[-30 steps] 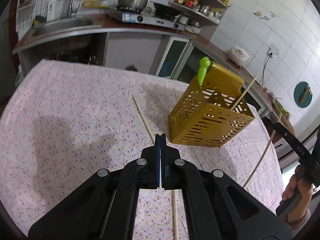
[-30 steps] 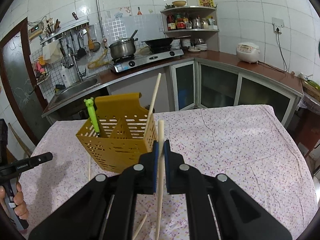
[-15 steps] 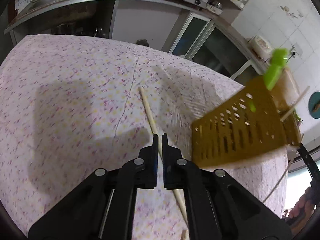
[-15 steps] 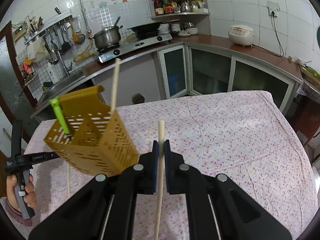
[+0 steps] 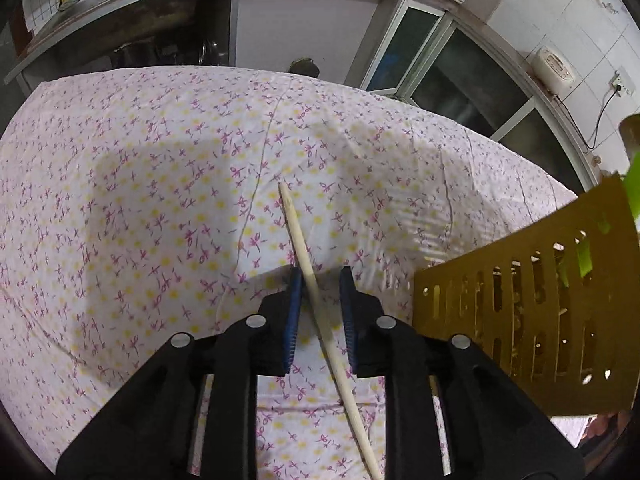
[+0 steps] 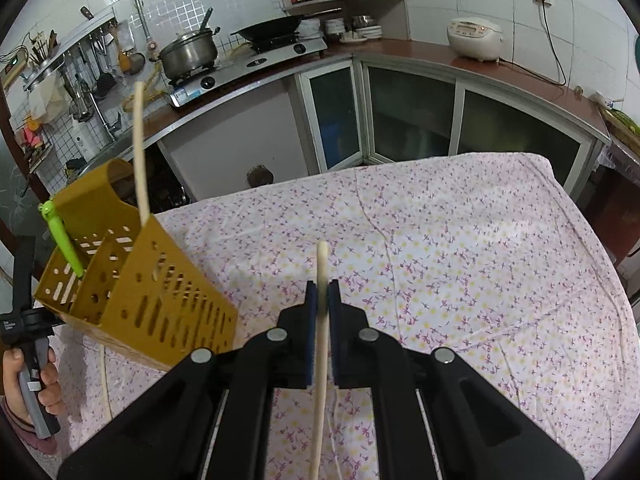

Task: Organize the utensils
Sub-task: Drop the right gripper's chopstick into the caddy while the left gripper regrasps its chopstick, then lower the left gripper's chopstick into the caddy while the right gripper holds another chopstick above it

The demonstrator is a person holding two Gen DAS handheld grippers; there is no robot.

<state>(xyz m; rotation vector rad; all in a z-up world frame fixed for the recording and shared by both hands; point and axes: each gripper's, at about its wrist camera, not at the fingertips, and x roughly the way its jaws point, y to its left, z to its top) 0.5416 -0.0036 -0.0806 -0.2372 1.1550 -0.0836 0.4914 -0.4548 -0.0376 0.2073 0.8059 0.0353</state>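
Observation:
A pale wooden chopstick (image 5: 294,232) lies on the flowered tablecloth (image 5: 140,220). My left gripper (image 5: 321,278) hangs just over it, jaws opening, the stick passing between the blue pads without being pressed. The yellow slotted utensil holder (image 5: 520,320) stands close on the right, with a green utensil (image 5: 634,184) at the frame edge. In the right wrist view my right gripper (image 6: 322,286) is shut on a second chopstick (image 6: 322,256), held upright above the table. The holder (image 6: 160,304) sits to its left, holding a tall chopstick (image 6: 140,140) and the green utensil (image 6: 64,240).
Another thin stick (image 6: 105,380) lies on the cloth in front of the holder. A hand (image 6: 24,380) grips the left tool's handle at the far left. Behind the table's far edge (image 6: 400,164) run cabinets, a stove with a pot (image 6: 188,54) and a rice cooker (image 6: 474,38).
The left gripper has come down over the lying chopstick and its jaws have parted around it. In the right wrist view the holder has slid left; the right gripper kept its chopstick.

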